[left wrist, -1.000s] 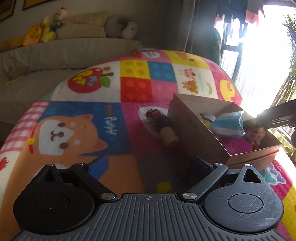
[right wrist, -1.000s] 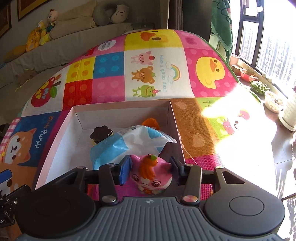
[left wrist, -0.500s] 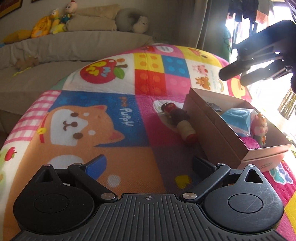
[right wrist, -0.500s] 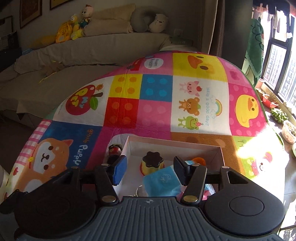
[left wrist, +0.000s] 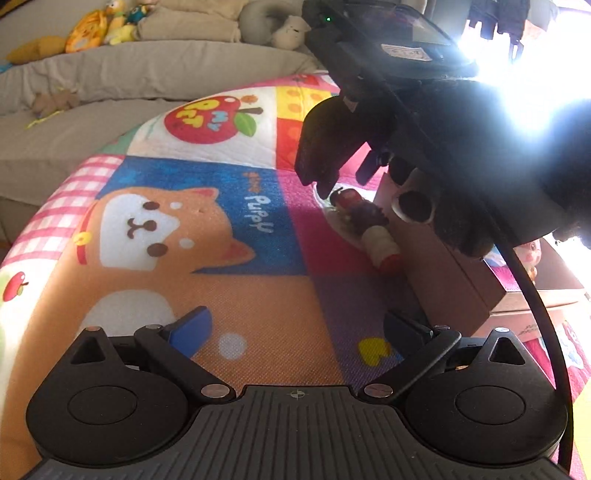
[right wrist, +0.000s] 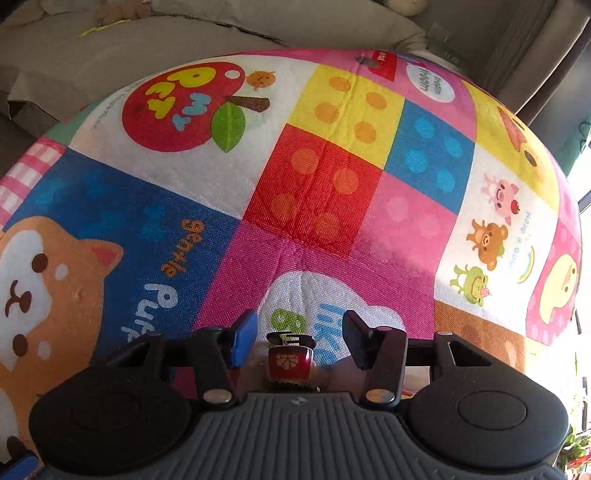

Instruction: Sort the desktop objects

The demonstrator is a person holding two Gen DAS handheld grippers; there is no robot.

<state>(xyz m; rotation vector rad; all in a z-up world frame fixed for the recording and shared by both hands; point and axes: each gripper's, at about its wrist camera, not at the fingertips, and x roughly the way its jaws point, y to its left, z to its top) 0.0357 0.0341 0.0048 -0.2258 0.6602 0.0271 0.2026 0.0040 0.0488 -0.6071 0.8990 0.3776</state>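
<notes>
Our right gripper [right wrist: 300, 341] hangs over the little wooden doll [left wrist: 364, 221], which lies on its side on the colourful play mat [left wrist: 229, 280], right next to the cardboard box [left wrist: 454, 273]. In the right wrist view we see the doll's red top w/ a white leaf mark sitting between the two fingers [right wrist: 243, 338]. There is a gap on both sides, so the pads don't press on it yet. The jaws have just been closing in, and they are about a third open, w/ the doll in the middle.

In the left wrist view the right gripper [left wrist: 325, 173] shows as a big dark shape, tips pointing down at the doll's red end. A gloved hand [left wrist: 461, 206] holds it. Bright sun from the window washes out the top right, so we can't see much there.

Our left gripper [left wrist: 295, 328] is low over the mat, near the box corner. Its jaws are wide apart & hold nothing. Only the orange and purple mat squares show between them.

Inside the box we can spot a small pink & orange toy [left wrist: 530, 254]. A grey sofa [left wrist: 147, 66] w/ soft toys [left wrist: 107, 22] is at the back.
</notes>
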